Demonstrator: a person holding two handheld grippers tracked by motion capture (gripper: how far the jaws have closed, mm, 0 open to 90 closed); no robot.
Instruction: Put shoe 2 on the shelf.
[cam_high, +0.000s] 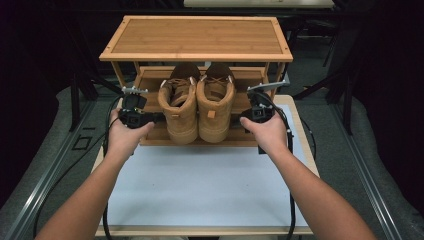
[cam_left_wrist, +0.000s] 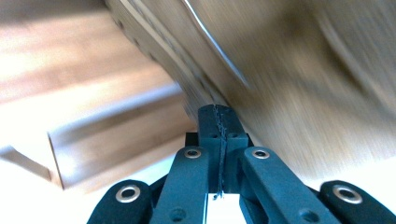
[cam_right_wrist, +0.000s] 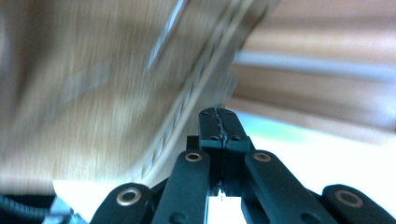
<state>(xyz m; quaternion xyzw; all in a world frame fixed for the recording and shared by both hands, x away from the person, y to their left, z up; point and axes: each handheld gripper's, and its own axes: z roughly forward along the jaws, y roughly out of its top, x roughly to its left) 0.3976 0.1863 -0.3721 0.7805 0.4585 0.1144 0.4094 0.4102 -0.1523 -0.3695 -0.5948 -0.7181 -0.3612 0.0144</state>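
Dark surroundings frame a white table (cam_high: 200, 190) with a wooden shoe rack (cam_high: 196, 37) at its far end. From above, two tan boots (cam_high: 197, 107) stand side by side on the lower shelf; the left gripper (cam_high: 150, 118) and right gripper (cam_high: 240, 120) flank them. Along the left gripper (cam_left_wrist: 219, 116), closed empty jaws sit against a blurred boot side. Along the right gripper (cam_right_wrist: 218, 119), likewise closed and empty. Squeezing inward unevenly could tip or slide a boot off the shelf.
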